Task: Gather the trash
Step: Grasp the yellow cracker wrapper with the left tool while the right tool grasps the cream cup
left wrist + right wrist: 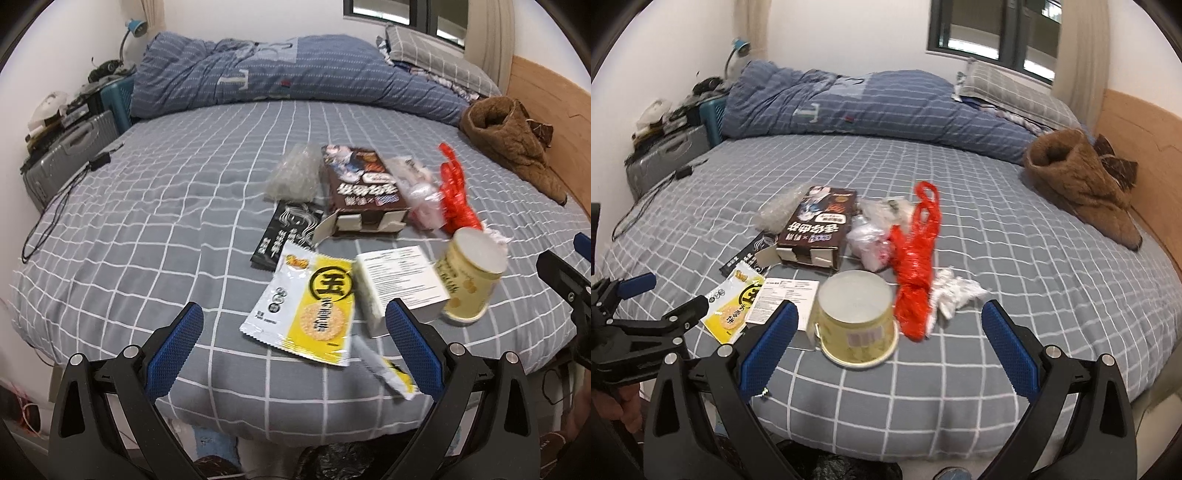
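left gripper (293, 345) wide open, empty, straddling yellow wrapper (310, 306) lower centre, apparently lined up for pickup. right gripper (890, 332) wide open, empty, framing upturned cup (857, 321).

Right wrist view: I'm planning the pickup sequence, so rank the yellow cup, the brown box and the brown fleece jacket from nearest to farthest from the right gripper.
1. Yellow cup: upside down, just ahead of the right gripper, toward its left finger.
2. Brown box: mid-bed, behind the cup, left of centre.
3. Brown fleece jacket: far right, beside the wooden headboard.
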Available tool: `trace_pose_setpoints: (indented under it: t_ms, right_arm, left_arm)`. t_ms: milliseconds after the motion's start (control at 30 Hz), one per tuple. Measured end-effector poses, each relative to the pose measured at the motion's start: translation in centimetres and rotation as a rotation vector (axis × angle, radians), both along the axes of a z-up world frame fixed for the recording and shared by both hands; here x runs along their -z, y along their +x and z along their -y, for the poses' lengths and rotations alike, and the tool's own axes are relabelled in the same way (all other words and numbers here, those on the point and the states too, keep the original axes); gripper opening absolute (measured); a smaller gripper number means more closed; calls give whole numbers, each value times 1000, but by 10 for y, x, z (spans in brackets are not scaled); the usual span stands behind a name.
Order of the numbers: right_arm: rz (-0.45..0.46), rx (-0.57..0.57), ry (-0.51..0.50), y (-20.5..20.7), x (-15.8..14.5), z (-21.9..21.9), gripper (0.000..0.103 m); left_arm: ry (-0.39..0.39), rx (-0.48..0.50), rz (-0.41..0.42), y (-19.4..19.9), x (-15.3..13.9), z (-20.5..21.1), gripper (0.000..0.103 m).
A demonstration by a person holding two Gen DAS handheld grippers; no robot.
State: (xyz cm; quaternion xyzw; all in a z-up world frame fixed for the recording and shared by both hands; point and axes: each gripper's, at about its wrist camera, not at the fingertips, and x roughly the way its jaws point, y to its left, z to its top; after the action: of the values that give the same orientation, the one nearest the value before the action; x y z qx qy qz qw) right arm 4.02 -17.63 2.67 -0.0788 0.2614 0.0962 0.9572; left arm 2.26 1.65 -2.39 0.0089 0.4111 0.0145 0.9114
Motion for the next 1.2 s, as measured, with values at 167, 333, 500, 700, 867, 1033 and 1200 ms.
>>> trace_pose_setpoints:
  t_ms: [167,333,500,700,867,1033,1200]
  right_arm:
    - [-24,-6,5,21,13,-8,96]
    - [-41,-16,7,32,25,-16,95]
    - [-65,-11,11,44,39,-22,94]
    - [-92,-18,12,51,49,-26,92]
    - [-106,-23,-5,55,57,-30,86]
    - [-111,-19,-3,57,60,-29,79]
    - [-126,-27,8,59,62,-28,69]
  left_arm:
    - [22,9,-46,16,22,-6,96]
    - [22,37,-89,28,39,-8,96]
    - [21,67,-123,37,52,-6,95]
    - [28,103,-137,42,57,2,95]
    - [29,106,-161,46,65,3,94]
    - [26,97,-167,49,68,1,90]
    - [33,100,-167,49,69,1,82]
